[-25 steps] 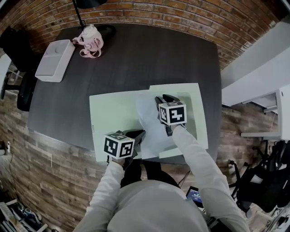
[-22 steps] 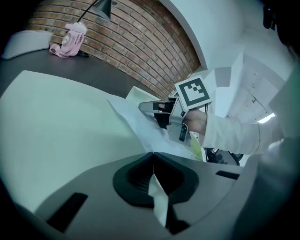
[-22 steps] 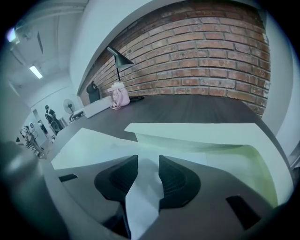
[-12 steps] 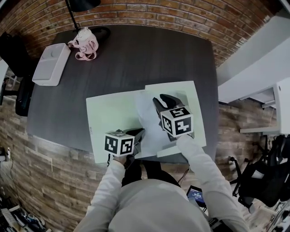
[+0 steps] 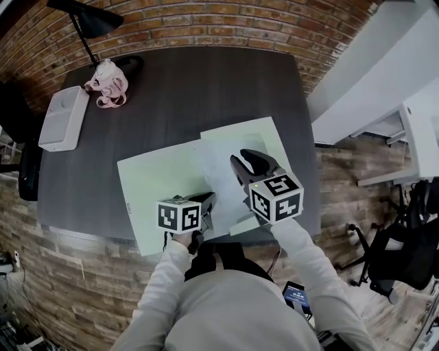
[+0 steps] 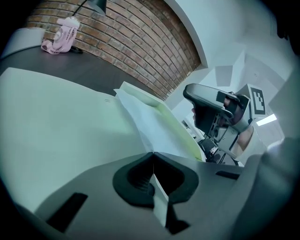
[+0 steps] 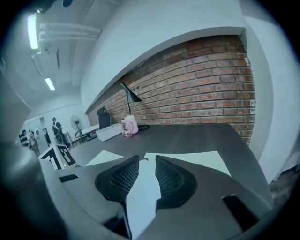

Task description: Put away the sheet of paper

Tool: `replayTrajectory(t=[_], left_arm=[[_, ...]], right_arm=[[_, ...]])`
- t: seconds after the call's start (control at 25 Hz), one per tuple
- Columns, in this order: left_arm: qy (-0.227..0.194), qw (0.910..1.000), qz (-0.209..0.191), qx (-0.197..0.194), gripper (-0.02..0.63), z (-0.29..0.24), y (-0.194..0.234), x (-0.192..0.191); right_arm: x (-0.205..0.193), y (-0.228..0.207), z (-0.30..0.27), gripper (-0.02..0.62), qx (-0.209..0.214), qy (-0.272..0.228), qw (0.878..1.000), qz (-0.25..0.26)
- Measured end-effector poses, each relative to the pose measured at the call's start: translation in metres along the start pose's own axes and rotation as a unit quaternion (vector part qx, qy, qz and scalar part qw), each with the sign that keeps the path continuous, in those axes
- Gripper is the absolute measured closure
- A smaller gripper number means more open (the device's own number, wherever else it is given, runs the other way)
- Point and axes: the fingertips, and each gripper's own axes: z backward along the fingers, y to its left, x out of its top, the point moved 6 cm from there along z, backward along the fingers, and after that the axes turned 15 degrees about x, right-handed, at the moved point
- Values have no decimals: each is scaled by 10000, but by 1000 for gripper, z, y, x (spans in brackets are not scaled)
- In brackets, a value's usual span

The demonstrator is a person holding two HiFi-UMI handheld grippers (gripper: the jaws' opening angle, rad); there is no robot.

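Note:
A white sheet of paper (image 5: 221,171) lies in an open pale green folder (image 5: 158,185) on the dark table (image 5: 206,82). My left gripper (image 5: 208,200) is at the sheet's near left corner and shut on its edge. In the left gripper view the sheet (image 6: 138,124) rises from the shut jaws (image 6: 153,161), with the folder's right flap (image 6: 176,129) beyond it. My right gripper (image 5: 247,159) hovers over the sheet's right part. Its jaws are closing but still apart. In the right gripper view the paper (image 7: 143,187) runs through the gap of the right gripper (image 7: 147,161), and the pads do not press on it.
A white box (image 5: 62,116) and a pink bag-like thing (image 5: 106,83) sit at the table's far left, beside a black desk lamp (image 5: 89,20). A brick wall (image 5: 206,24) stands behind. A black chair (image 5: 27,164) is left of the table. The near table edge is close to both grippers.
My right gripper has lifted and drawn back toward me and to the right over the sheet. The left gripper has kept its grip in place. The head view has shifted.

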Motion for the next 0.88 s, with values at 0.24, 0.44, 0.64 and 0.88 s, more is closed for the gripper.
replayTrajectory(t=[0.24, 0.44, 0.64, 0.88], left_arm=[[145, 9992, -371, 74, 589, -10, -11, 0], [206, 9979, -619, 62, 588, -18, -23, 3], [284, 9964, -796, -24, 588, -25, -33, 5], [328, 9954, -902, -71, 588, -34, -41, 7]], right_arm=[[-2, 2, 34, 460, -208, -357, 9989, -217], [-8, 4, 59, 462, -464, -567, 9969, -303], [-16, 6, 87, 463, -775, -802, 9927, -457], [-28, 7, 114, 466, -1125, -980, 9867, -642]])
